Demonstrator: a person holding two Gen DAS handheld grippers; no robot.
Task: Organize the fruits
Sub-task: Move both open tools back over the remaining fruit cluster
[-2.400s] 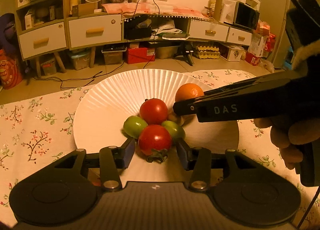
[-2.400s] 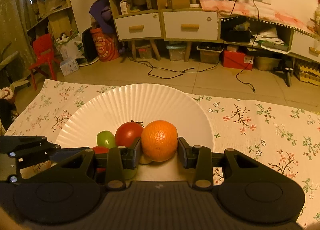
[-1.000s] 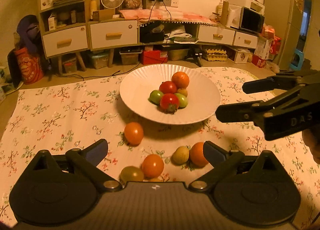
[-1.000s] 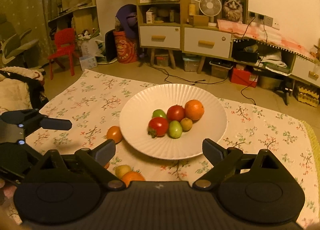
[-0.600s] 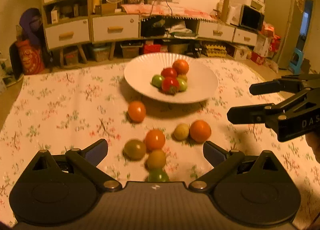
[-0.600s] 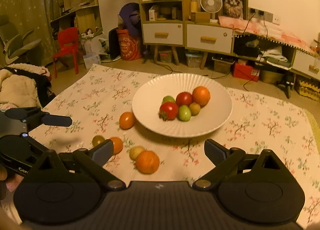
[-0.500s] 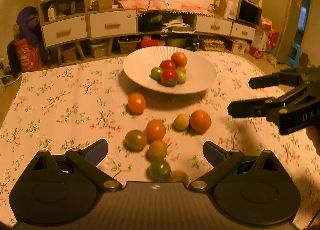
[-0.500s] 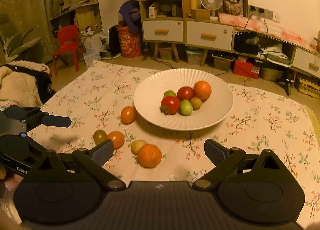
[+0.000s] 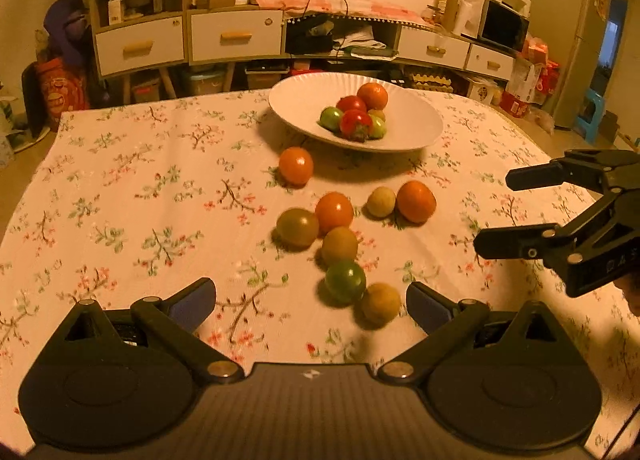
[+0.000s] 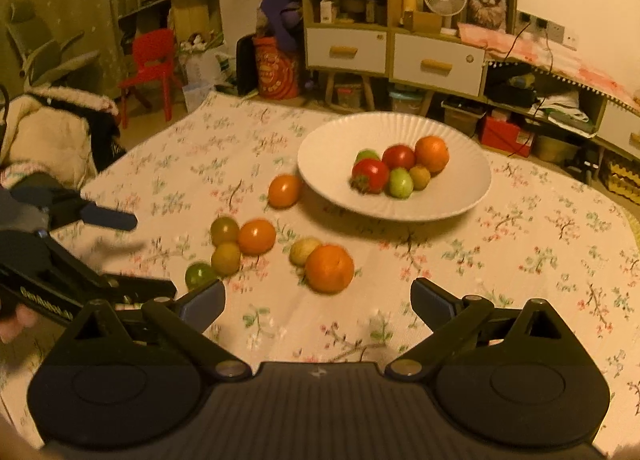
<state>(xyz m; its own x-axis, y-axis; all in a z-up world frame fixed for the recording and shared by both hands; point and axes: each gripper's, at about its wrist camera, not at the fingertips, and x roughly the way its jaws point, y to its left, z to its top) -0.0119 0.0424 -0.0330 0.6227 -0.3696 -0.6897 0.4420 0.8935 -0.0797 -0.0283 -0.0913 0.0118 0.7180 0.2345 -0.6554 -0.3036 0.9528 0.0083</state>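
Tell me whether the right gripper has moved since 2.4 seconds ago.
Yes. The right gripper has pulled back from the white plate, leaving the orange on it; its fingers are now open over the tablecloth.

Six fruits heaped on white plate; eight loose fruits on tablecloth nearby

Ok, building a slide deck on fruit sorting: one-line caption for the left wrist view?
Open left gripper faces eight loose fruits on the floral tablecloth, white plate behind.
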